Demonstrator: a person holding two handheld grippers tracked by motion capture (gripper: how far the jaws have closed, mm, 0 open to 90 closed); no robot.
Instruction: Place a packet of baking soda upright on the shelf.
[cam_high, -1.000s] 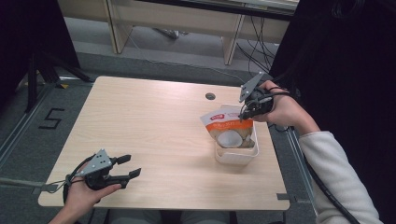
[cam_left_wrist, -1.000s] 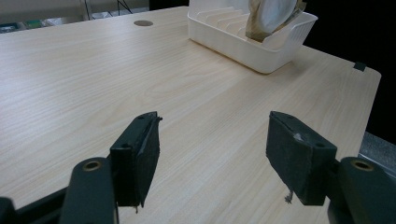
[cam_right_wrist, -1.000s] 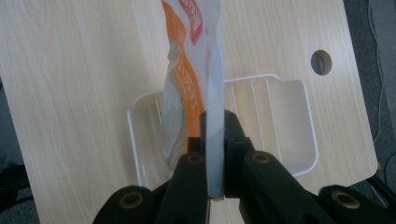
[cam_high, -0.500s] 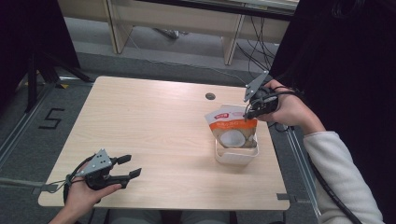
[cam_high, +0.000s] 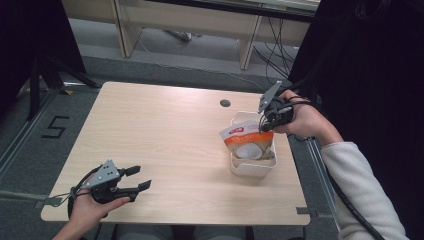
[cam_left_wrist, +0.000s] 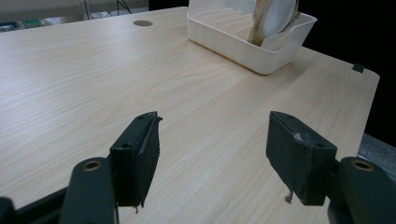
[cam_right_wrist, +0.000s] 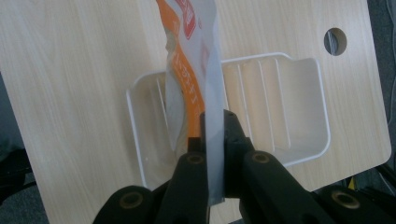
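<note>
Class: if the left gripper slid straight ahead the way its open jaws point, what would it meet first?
Probably the white ribbed plastic tray; bare wooden table lies between it and the left gripper, though depth is uncertain.

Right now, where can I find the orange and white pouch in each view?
High view: pouch right of centre, standing in the white rack.
Left gripper view: pouch top, right of centre.
Right gripper view: pouch upper centre, pinched by right tool.
Shared landmark: table hole.

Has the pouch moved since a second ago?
Yes. The pouch, held by the right gripper, shifted toward the table's near edge, lower in the white rack.
</note>
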